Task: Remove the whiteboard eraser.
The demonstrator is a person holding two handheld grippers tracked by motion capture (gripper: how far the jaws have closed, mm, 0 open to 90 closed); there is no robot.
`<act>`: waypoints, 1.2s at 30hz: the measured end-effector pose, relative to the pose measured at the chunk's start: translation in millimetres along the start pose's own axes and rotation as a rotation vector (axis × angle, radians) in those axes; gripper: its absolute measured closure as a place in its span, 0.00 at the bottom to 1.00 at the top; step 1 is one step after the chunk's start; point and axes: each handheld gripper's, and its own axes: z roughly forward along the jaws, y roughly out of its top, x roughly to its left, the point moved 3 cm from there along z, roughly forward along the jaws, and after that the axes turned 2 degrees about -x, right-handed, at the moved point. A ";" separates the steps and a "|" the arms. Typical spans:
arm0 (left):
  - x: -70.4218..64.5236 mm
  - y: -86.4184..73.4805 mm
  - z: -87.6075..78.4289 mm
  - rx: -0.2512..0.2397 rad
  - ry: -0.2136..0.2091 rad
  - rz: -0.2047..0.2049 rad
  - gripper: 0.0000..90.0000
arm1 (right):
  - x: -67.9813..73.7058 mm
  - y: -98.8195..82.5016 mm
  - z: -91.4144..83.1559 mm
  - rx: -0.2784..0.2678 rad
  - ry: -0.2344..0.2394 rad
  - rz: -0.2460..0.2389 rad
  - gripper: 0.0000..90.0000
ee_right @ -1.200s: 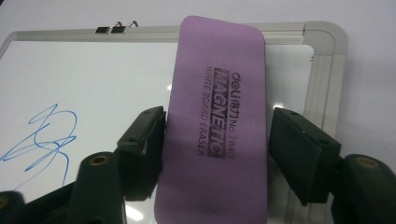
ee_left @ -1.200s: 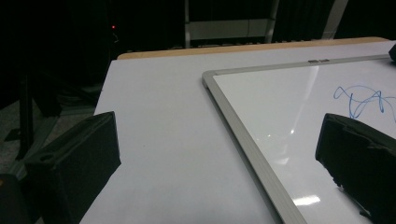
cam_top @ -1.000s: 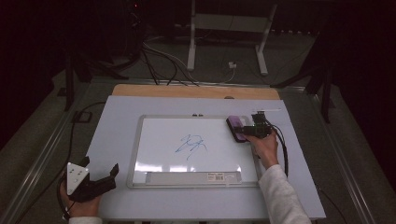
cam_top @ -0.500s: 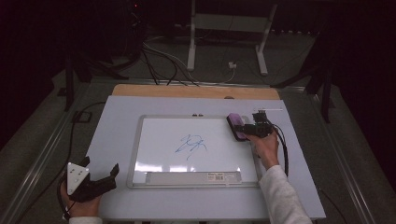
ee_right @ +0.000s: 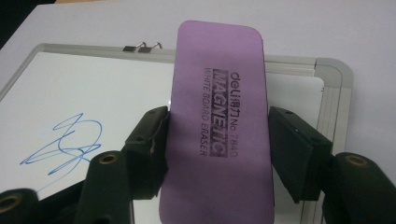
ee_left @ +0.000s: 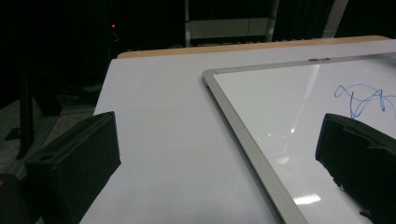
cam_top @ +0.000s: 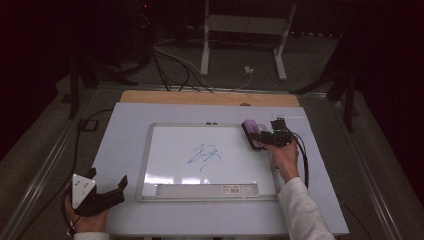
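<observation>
While the right gripper [cam_top: 264,136] is pinching the eraser [ee_right: 218,126] at the board's [cam_top: 165,150] upper right, the scribble [cam_top: 204,155] is lying toward frame left. The left gripper [cam_top: 107,192] is sitting spread and empty at lower left, farther off.

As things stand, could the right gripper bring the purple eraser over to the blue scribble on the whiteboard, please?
Probably yes. The right gripper is shut on the purple eraser at the whiteboard's far right corner, and bare board lies between it and the blue scribble. The left gripper sits off the board.
</observation>
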 end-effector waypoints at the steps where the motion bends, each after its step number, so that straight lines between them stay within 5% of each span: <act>1: 0.0 0.0 0.1 0.000 0.000 0.000 0.01 | 0.4 0.3 -0.7 -0.002 0.000 -0.002 0.45; 36: 0.0 0.1 -0.3 -0.001 0.001 0.001 0.01 | 32.2 6.7 -12.5 -0.045 0.081 -0.118 0.45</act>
